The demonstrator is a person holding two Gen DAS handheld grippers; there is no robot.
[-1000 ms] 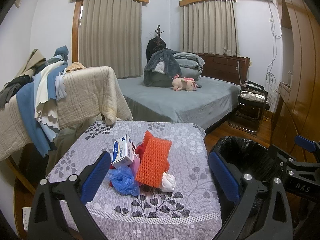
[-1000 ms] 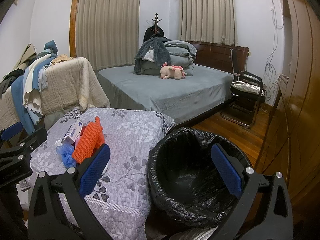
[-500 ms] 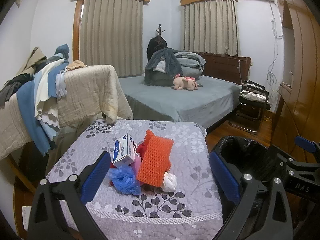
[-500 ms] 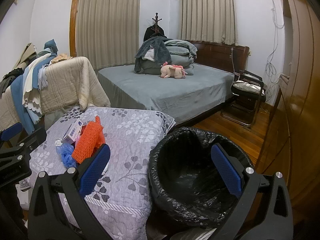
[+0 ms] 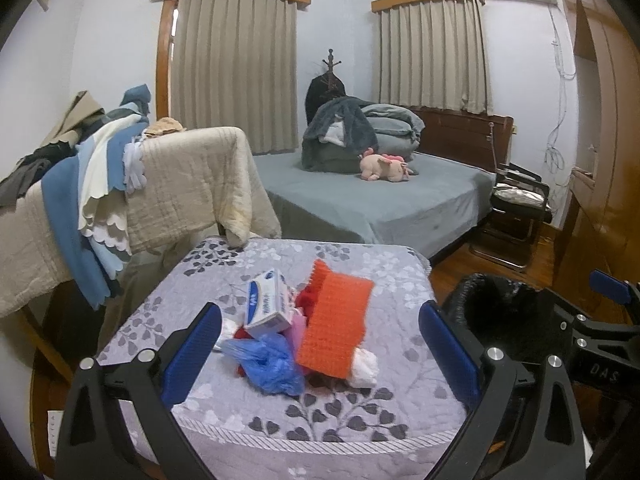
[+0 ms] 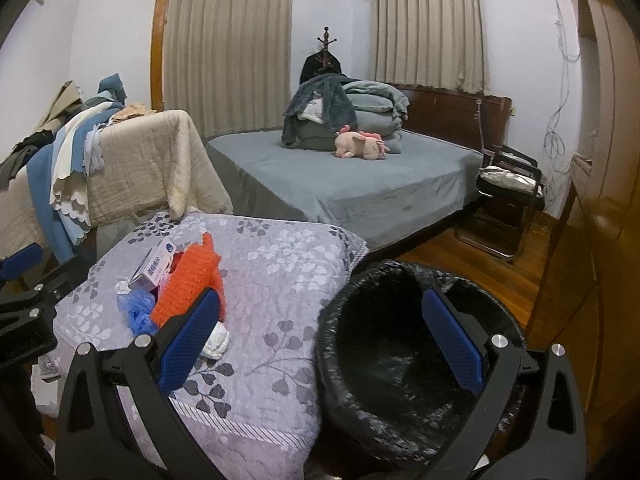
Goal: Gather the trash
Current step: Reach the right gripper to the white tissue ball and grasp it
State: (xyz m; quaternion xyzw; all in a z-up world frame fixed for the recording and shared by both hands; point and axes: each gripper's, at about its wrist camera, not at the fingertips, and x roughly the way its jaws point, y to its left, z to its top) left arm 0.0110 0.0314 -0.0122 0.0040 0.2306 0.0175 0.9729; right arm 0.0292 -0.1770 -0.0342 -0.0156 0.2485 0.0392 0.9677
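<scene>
A pile of trash lies on a table with a grey leaf-patterned cloth (image 5: 340, 420): an orange foam net (image 5: 336, 324), a white and blue box (image 5: 266, 304), a blue plastic bag (image 5: 268, 364), a white crumpled tissue (image 5: 364, 366) and red and pink scraps. A bin with a black liner (image 6: 400, 364) stands right of the table. My left gripper (image 5: 320, 354) is open and empty, just short of the pile. My right gripper (image 6: 320, 340) is open and empty, above the bin's near left rim. The pile shows in the right wrist view, with the net (image 6: 188, 284) on top.
A rack draped with blankets and cloths (image 5: 140, 192) stands left behind the table. A bed (image 5: 380, 204) with folded bedding and a pink plush toy lies beyond. A black chair (image 5: 516, 216) and a wooden wardrobe (image 5: 608, 200) are at the right.
My left gripper has moved a little forward toward the pile. My right gripper has barely shifted. Both stay open.
</scene>
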